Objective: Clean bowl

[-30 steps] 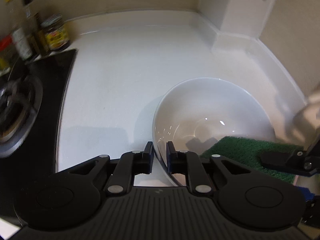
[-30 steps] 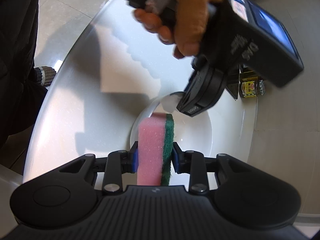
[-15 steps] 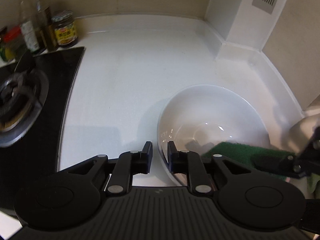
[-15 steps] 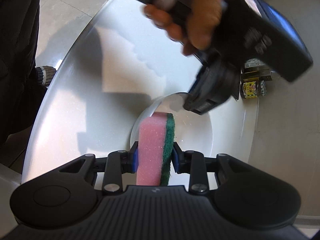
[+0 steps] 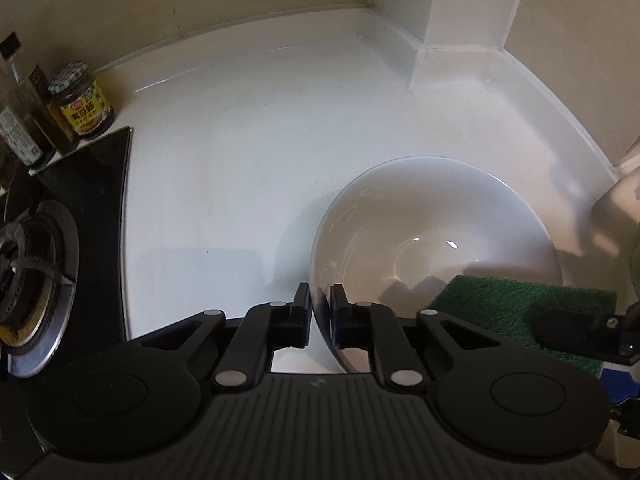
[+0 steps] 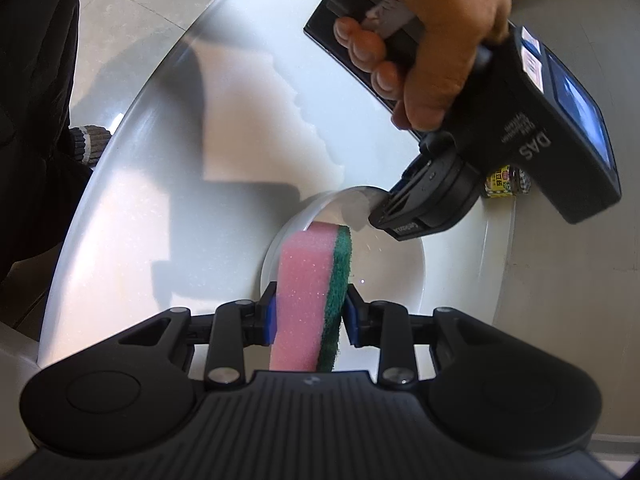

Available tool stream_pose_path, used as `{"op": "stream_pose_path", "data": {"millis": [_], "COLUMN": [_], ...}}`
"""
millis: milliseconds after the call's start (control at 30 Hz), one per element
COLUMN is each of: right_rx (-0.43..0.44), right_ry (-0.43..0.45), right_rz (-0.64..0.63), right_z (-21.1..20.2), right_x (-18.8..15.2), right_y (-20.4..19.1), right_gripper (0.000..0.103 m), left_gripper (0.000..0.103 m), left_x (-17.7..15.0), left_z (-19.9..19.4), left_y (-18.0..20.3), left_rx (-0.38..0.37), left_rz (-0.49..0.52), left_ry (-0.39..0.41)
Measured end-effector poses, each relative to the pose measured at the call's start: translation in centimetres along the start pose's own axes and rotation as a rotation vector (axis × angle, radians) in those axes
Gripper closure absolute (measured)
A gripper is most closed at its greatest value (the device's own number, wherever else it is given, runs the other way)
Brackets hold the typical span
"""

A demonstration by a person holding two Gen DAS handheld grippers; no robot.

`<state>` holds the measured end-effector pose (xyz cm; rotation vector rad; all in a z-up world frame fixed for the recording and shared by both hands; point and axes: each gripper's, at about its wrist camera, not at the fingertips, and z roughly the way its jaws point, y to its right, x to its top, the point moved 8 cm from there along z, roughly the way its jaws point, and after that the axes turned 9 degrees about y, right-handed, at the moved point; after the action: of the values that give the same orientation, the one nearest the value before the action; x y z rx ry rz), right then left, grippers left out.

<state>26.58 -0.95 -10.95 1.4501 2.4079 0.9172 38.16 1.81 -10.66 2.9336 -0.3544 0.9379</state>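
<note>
A white bowl [image 5: 436,236] sits on the white counter. My left gripper [image 5: 320,300] is shut on the bowl's near rim, one finger inside and one outside. My right gripper [image 6: 308,304] is shut on a pink sponge with a green scouring side [image 6: 316,276], held upright over the bowl [image 6: 384,272]. In the left wrist view the sponge's green face [image 5: 516,304] rests at the bowl's right edge. In the right wrist view the left gripper [image 6: 396,220], held by a hand, grips the bowl's far rim.
A black gas hob with a burner [image 5: 28,276] lies at the left. A jar [image 5: 82,100] and bottles [image 5: 24,120] stand at the back left by the wall. A white corner column [image 5: 460,12] stands at the back right. The counter's curved edge [image 6: 120,128] drops to the floor.
The left gripper has turned with the bowl, so the view has swung slightly. The sponge has shifted a little along the bowl's right side. Both grips are unchanged.
</note>
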Motion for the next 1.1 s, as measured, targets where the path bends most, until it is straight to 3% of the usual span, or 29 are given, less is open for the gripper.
{"op": "stream_pose_path", "data": {"millis": [267, 367, 433, 533, 667, 900, 1000, 1100], "right_rx": [0.003, 0.006, 0.008, 0.008, 0.011, 0.006, 0.007, 0.013], "right_ry": [0.014, 0.013, 0.014, 0.014, 0.012, 0.014, 0.009, 0.001], "right_rz": [-0.017, -0.009, 0.001, 0.003, -0.008, -0.027, -0.010, 0.010], "right_z": [0.0, 0.3, 0.4, 0.1, -0.1, -0.8, -1.0, -1.0], "right_x": [-0.3, -0.2, -0.3, -0.3, -0.2, 0.1, 0.1, 0.0], "right_y": [0.1, -0.1, -0.1, -0.1, -0.2, -0.4, -0.2, 0.0], "right_gripper": [0.075, 0.075, 0.075, 0.075, 0.075, 0.075, 0.075, 0.075], "left_gripper": [0.089, 0.083, 0.083, 0.083, 0.085, 0.087, 0.083, 0.080], "left_x": [0.1, -0.5, -1.6, -2.6, -2.6, -0.1, 0.3, -0.6], "left_z": [-0.1, -0.6, -1.6, -2.1, -2.0, 0.0, 0.4, -0.4], "left_y": [-0.4, -0.9, -1.0, -0.8, -0.4, -0.7, -1.1, -1.7], "left_rx": [0.000, 0.030, 0.052, 0.041, 0.016, -0.068, -0.072, -0.024], "left_rz": [-0.013, -0.098, -0.196, -0.259, -0.199, 0.045, 0.021, -0.043], "left_ry": [0.007, 0.035, 0.070, 0.083, 0.064, -0.036, -0.033, 0.007]}}
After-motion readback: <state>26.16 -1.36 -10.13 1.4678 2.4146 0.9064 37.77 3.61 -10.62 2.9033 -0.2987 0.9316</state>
